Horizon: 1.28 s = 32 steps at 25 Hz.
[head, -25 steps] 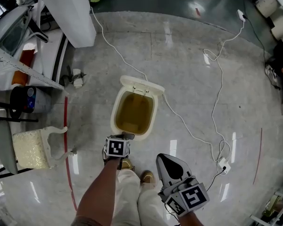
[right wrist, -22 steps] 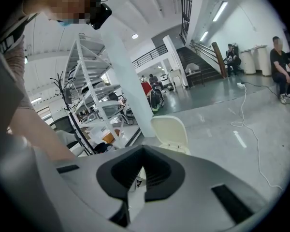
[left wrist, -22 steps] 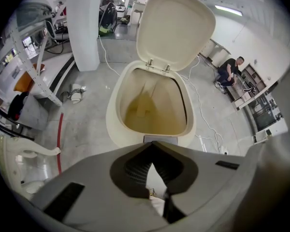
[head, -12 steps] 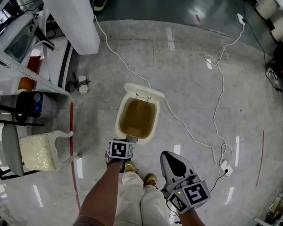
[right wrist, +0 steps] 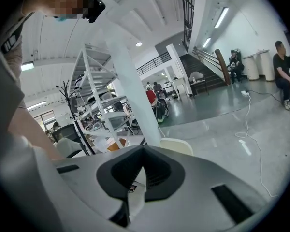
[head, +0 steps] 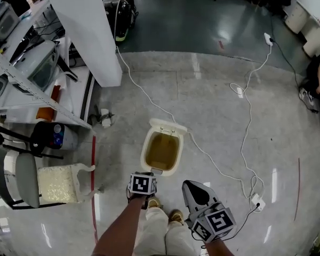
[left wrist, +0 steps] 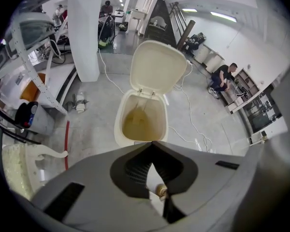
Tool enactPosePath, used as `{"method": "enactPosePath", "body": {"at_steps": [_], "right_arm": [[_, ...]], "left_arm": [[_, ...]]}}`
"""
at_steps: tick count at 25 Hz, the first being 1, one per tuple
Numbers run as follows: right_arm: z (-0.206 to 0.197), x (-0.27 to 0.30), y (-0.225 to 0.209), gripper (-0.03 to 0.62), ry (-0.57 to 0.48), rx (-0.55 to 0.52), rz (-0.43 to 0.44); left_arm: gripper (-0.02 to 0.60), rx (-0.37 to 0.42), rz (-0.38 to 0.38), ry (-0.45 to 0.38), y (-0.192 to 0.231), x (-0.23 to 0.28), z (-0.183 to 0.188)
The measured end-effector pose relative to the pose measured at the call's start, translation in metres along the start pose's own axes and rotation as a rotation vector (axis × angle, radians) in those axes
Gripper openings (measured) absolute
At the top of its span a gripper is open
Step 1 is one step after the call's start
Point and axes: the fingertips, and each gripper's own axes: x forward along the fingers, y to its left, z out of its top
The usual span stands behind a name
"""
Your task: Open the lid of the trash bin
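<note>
Cream trash bin, perhaps yellowish-stained inside.

I see the trash bin open, lid up; left gripper at its near rim, right gripper apart.

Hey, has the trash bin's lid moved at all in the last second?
No. The lid stays raised at the far rim of the trash bin, next to the white cable. Only the camera view has shifted.
</note>
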Motion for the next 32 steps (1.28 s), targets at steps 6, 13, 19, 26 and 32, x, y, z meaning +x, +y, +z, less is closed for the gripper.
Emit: {"method": "enactPosePath", "body": {"at_steps": [6,13,19,26,32], "right_arm": [[0.038,-0.031,0.02,0.032,-0.01,0.001,0.017],[0.085,-0.071,0.048,0.032,-0.057,-0.052,0.078],[0.105,-0.117,0.075,0.032,-0.107,-0.097,0.147],[0.104,-0.164,0.086,0.032,-0.123,-0.121,0.19],[0.112,-0.187,0.1,0.032,-0.149,-0.155,0.199]], "left_arm": [[-0.002,0.004,-0.027,-0.122,-0.018,-0.086,0.056],[-0.002,0.035,0.006,-0.355,-0.04,-0.206,0.124],[-0.002,0.042,0.045,-0.564,-0.08,-0.311,0.138],[-0.002,0.067,0.02,-0.711,-0.134,-0.389,0.117],[-0.002,0.11,0.021,-0.803,-0.165,-0.429,0.088]]}}
